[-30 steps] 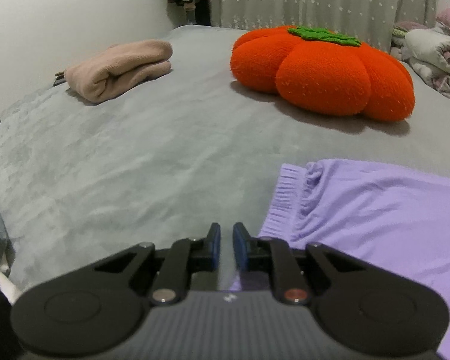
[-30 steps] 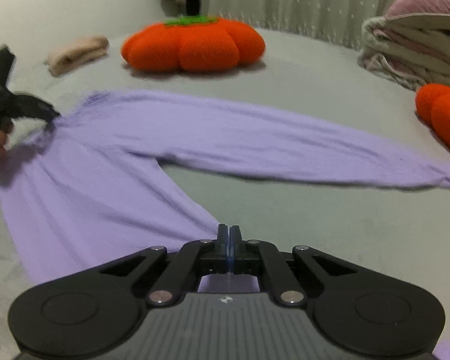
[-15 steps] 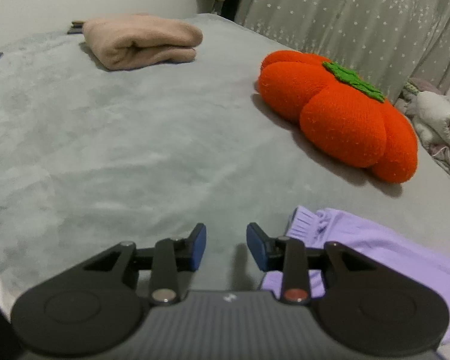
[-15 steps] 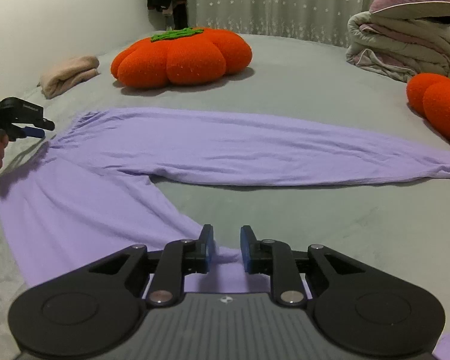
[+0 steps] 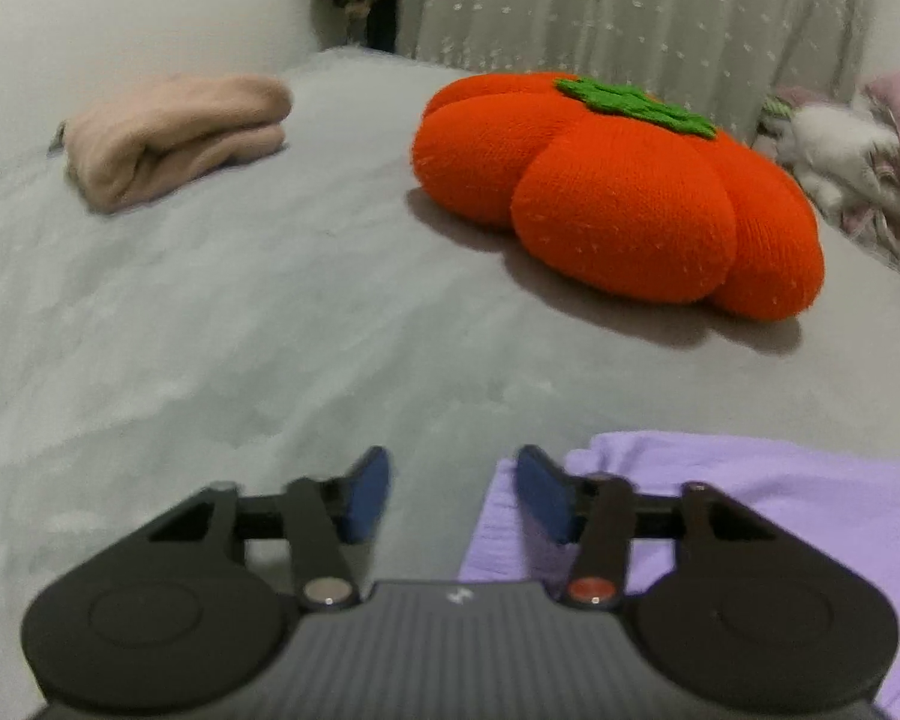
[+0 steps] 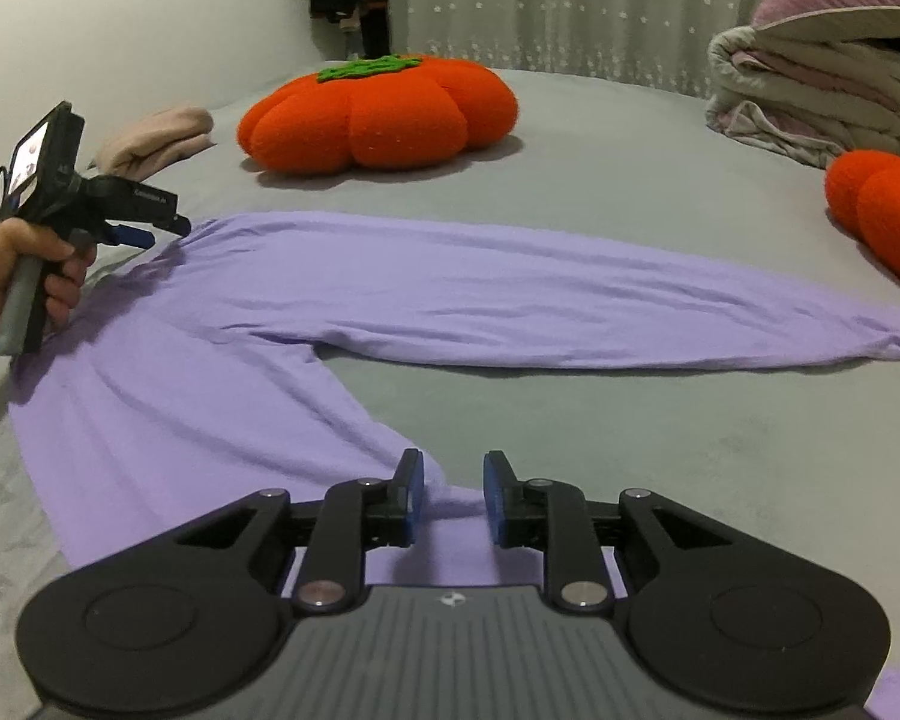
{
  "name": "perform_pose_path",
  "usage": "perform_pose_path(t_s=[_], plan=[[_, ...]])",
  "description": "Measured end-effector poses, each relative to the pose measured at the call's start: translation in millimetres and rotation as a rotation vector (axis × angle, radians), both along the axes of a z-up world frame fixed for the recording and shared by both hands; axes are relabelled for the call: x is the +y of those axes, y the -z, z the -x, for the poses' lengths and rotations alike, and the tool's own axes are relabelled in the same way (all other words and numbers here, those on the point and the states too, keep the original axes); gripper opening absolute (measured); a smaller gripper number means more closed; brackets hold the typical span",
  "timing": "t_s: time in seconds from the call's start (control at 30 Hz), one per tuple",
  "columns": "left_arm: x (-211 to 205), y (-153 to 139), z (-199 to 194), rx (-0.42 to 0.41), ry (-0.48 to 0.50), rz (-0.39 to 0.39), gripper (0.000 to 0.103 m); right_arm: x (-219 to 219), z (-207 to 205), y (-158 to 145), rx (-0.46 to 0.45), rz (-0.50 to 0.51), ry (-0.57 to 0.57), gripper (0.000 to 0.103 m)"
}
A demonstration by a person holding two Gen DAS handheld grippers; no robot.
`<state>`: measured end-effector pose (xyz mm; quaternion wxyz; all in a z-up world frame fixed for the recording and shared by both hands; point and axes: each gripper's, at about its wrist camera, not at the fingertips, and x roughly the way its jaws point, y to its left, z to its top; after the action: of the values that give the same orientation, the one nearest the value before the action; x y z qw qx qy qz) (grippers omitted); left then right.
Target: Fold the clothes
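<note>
The lilac trousers (image 6: 390,300) lie spread flat on the grey bed (image 6: 600,420), one leg running far off to the right ahead of the right gripper (image 6: 448,495) and the other passing under it, so a shallow pinch could catch only the top layer, or grab bedcover along with it, and drag the leg askew. The right gripper's jaws stand apart, empty, just above the near leg. The left gripper (image 5: 450,495) is spread wider, holding nothing, with the waistband corner (image 5: 606,450) just beside its right finger.

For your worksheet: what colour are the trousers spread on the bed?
Lilac trousers, plain; clearest in the right wrist view.
</note>
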<state>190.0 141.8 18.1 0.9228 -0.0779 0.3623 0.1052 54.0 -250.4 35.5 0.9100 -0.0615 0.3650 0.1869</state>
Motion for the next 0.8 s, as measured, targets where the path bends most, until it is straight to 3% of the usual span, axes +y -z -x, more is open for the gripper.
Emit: perform_pose_path(t_s=[0.07, 0.3, 0.4, 0.47, 0.53, 0.6, 0.7, 0.8], plan=[[-6.1, 0.7, -3.0, 0.014, 0.002, -0.062, 0.004, -3.0, -1.6, 0.0, 0.006, -0.008, 0.007, 0.022], [8.3, 0.7, -3.9, -0.003, -0.098, -0.086, 0.003, -2.2, 0.3, -0.9, 0.004, -0.005, -0.001, 0.022], [24.9, -1.9, -1.3, -0.007, -0.130, -0.019, 0.003, -3.1, -0.2, -1.5, 0.002, -0.007, 0.004, 0.022], [38.1, -3.5, 0.1, -0.008, -0.127, 0.091, 0.003, -3.4, -0.6, -1.0, 0.001, -0.003, 0.004, 0.022], [51.1, -5.1, 1.4, -0.009, -0.123, 0.201, 0.007, -3.0, -0.4, -1.0, 0.001, -0.001, 0.003, 0.022], [58.0, -7.2, 3.5, -0.019, -0.111, 0.283, 0.018, -2.6, -0.2, -1.0, 0.001, -0.001, 0.000, 0.022], [51.0, -10.7, 4.8, -0.009, -0.043, 0.296, 0.037, -1.9, -0.1, -0.9, 0.004, 0.002, -0.006, 0.024], [40.9, -9.8, 4.4, -0.001, 0.014, 0.274, 0.044, -1.4, -0.1, -0.9, 0.005, 0.005, -0.011, 0.026]])
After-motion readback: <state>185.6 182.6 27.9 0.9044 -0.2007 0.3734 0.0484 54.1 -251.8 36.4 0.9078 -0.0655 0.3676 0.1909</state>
